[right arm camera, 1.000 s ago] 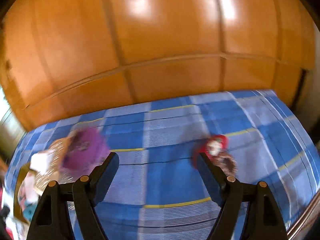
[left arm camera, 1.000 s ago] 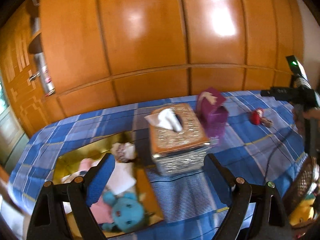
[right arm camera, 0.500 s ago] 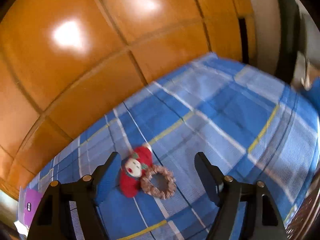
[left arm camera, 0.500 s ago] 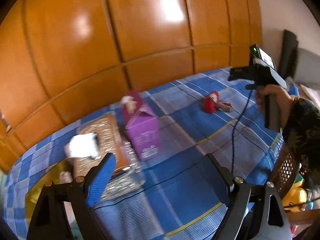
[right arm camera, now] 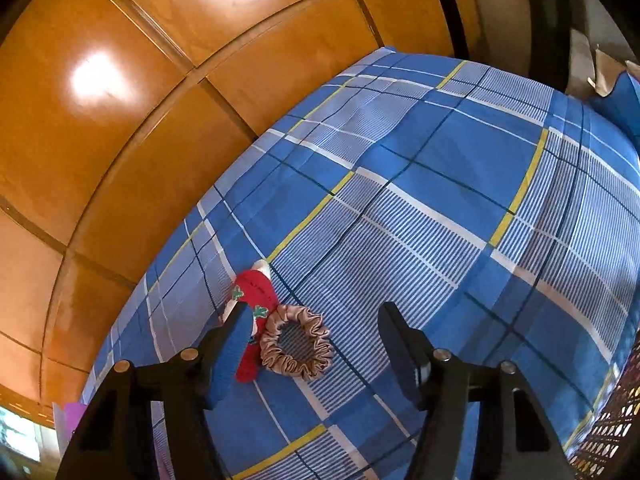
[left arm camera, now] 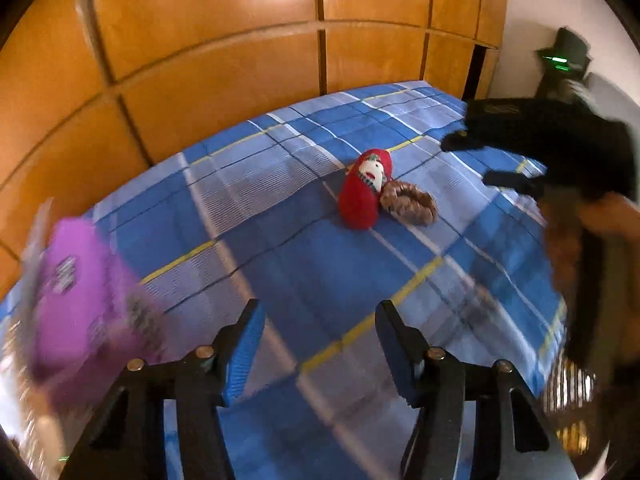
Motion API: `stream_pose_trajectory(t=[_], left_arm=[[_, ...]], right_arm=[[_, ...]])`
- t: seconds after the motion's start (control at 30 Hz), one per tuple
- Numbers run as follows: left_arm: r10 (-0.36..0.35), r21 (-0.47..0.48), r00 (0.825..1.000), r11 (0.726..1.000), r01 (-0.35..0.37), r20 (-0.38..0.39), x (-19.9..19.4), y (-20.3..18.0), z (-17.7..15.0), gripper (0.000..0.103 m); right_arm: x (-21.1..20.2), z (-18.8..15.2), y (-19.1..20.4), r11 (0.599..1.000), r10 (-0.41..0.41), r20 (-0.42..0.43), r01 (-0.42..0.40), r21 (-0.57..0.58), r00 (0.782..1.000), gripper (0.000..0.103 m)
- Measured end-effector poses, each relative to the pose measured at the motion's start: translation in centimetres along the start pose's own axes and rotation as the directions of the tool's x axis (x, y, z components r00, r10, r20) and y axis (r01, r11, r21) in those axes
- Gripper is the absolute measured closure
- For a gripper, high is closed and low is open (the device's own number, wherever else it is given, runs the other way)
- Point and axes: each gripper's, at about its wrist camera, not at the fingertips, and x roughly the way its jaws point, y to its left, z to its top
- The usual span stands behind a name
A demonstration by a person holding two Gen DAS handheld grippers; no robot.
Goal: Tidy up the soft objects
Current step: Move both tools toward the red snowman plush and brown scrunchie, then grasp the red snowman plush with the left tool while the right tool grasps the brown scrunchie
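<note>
A red soft doll (left arm camera: 362, 190) with a white face lies on the blue plaid cloth (left arm camera: 304, 264), touching a beige scrunchie (left arm camera: 410, 203). My left gripper (left arm camera: 318, 344) is open and empty, well short of them. In the right wrist view the doll (right arm camera: 256, 316) and scrunchie (right arm camera: 297, 342) lie just ahead. My right gripper (right arm camera: 314, 342) is open above the scrunchie, its left finger (right arm camera: 228, 350) over the doll. The right gripper (left arm camera: 492, 160) also shows at the right of the left wrist view, right of the toys.
A purple box (left arm camera: 76, 300), blurred, stands at the left. Orange wooden panels (left arm camera: 224, 60) run behind the cloth-covered surface. A woven basket (right arm camera: 612, 428) sits at the lower right edge. The cloth's far corner (right arm camera: 392, 54) meets a dark gap by the wall.
Both views have swung right. The tissue box and toy tray have left the left view. The right gripper has closed in over the doll and scrunchie. Both grippers stay open.
</note>
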Motion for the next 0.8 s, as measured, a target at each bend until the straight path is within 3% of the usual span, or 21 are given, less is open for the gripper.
stream_pose_trajectory(t=[0.43, 0.63, 0.67, 0.7, 0.73, 0.8], left_arm=[[-0.055, 0.009, 0.997, 0.998, 0.055, -0.046, 10.2, -2.4, 9.5, 0.042], [-0.115, -0.077, 0.982, 0.992, 0.104, -0.153, 15.5, -2.5, 10.9, 0.040], [-0.123, -0.088, 0.983, 0.990, 0.112, -0.134, 15.4, -2.3, 10.8, 0.045], [-0.143, -0.106, 0.982, 0.986, 0.130, -0.125, 15.1, -2.0, 10.7, 0.068], [-0.180, -0.137, 0.976, 0.977, 0.163, -0.122, 14.8, -1.4, 10.4, 0.077], [-0.171, -0.170, 0.980, 0.974, 0.152, -0.106, 13.7, -0.3, 9.6, 0.082]], right_arm=[[0.9, 0.4, -1.0, 0.996, 0.040, -0.046, -0.036, 0.077, 0.998, 0.037], [1.0, 0.4, -1.8, 0.993, 0.031, -0.045, -0.026, 0.119, 0.999, 0.037], [1.1, 0.4, -1.8, 0.993, 0.034, -0.053, -0.028, 0.118, 0.998, 0.037], [1.3, 0.3, -1.7, 0.993, 0.040, -0.064, -0.032, 0.115, 0.997, 0.037], [1.4, 0.3, -1.6, 0.993, 0.040, -0.069, -0.032, 0.109, 0.997, 0.038], [1.6, 0.2, -1.2, 0.996, 0.030, -0.080, -0.023, 0.088, 0.996, 0.039]])
